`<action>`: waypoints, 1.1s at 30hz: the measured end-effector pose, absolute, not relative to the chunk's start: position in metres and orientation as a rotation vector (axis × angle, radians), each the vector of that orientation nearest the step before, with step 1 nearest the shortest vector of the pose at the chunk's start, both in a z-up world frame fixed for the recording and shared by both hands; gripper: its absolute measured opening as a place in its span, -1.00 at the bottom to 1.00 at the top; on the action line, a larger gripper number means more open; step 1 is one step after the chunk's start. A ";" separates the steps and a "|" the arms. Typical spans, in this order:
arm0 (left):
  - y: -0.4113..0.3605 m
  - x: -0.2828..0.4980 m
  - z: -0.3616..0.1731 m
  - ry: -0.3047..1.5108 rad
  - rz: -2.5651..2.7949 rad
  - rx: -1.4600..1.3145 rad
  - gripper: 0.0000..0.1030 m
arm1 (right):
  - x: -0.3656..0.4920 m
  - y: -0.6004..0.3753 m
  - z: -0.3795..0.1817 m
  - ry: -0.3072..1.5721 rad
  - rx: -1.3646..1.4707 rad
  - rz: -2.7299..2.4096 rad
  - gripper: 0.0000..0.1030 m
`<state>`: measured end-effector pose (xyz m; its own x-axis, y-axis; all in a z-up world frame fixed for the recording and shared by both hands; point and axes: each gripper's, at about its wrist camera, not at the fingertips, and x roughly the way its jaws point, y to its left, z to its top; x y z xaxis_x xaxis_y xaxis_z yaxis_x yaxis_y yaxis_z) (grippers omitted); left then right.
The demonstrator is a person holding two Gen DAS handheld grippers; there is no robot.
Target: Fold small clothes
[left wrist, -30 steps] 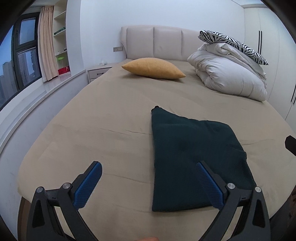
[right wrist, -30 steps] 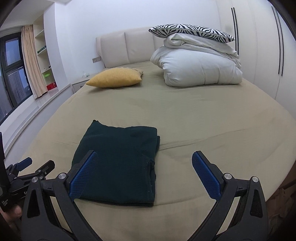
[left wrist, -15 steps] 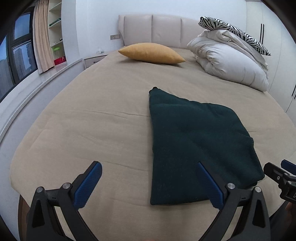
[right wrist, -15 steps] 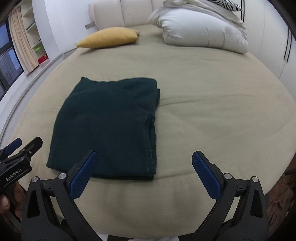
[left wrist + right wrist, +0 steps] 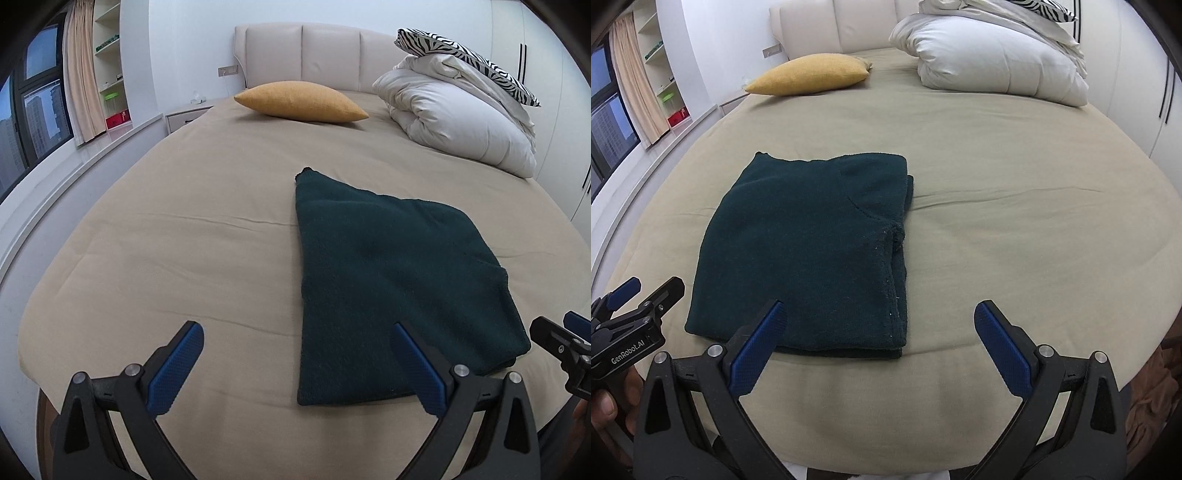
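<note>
Both views sit lower and nearer the bed [image 5: 155, 229] edge than a second ago; garment [image 5: 812, 251] unmoved, folded flat near that edge, long axis running away; left gripper [image 5: 295, 369] spread, empty, garment ahead-right; right gripper [image 5: 879, 347] spread, empty, garment ahead-left; neither clearly nearer.

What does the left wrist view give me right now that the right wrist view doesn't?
Left wrist only: the whole zebra pillow atop the white duvet, and the nightstand.
Right wrist only: the garment's layered right edge with its seam, and a hand holding the left gripper.
Both: the folded dark green garment, yellow pillow, bed, and both grippers open, the right gripper included.
</note>
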<state>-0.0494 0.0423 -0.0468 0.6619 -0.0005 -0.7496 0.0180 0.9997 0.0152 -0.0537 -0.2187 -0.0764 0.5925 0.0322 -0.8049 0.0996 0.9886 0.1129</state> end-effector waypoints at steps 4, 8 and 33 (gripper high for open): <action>0.042 -0.049 -0.047 0.847 -0.011 0.022 1.00 | -0.055 -0.217 -0.075 0.935 0.153 -0.042 1.00; 0.043 -0.049 -0.047 0.845 -0.011 0.022 1.00 | -0.055 -0.215 -0.074 0.931 0.154 -0.042 1.00; 0.042 -0.049 -0.047 0.846 -0.010 0.022 1.00 | -0.055 -0.204 -0.073 0.929 0.154 -0.046 0.99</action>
<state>-0.0494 0.0421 -0.0468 0.6633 0.0000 -0.7484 0.0177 0.9997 0.0157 -0.0551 -0.2039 -0.0727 0.5989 0.0272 -0.8004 0.1057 0.9880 0.1127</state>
